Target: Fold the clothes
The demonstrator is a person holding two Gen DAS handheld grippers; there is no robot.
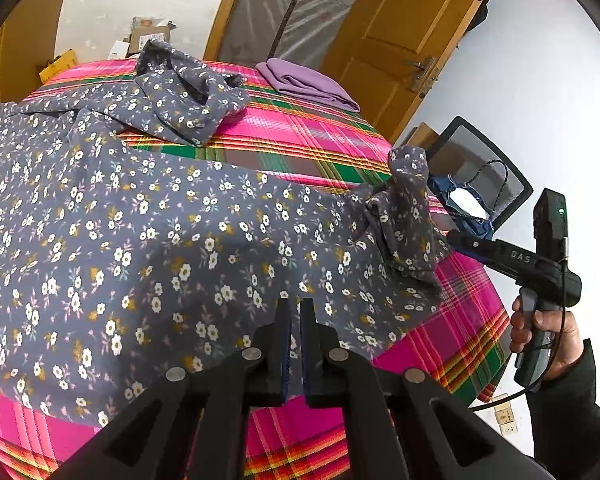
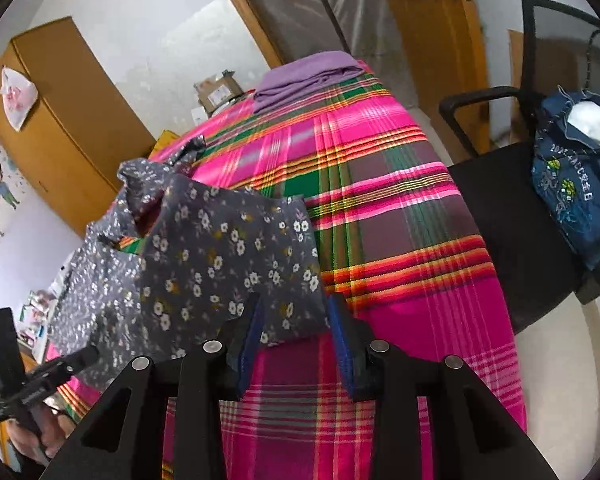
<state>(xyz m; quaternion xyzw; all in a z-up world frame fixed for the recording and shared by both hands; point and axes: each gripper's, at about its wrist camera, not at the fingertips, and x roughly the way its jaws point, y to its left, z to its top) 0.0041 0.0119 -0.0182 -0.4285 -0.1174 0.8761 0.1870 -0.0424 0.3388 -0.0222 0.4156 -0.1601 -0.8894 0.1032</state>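
Grey floral cotton garment lies spread over the pink plaid bedcover, its near hem clamped in the left gripper, likely as an anchor. Right gripper is parted around a corner without pinching it. Only the right wrist view shows that gap and the denim bag.

Bare plaid table open right of the floral garment, folded purple cloth at far edge, black chair with denim bag crowding the table's right side
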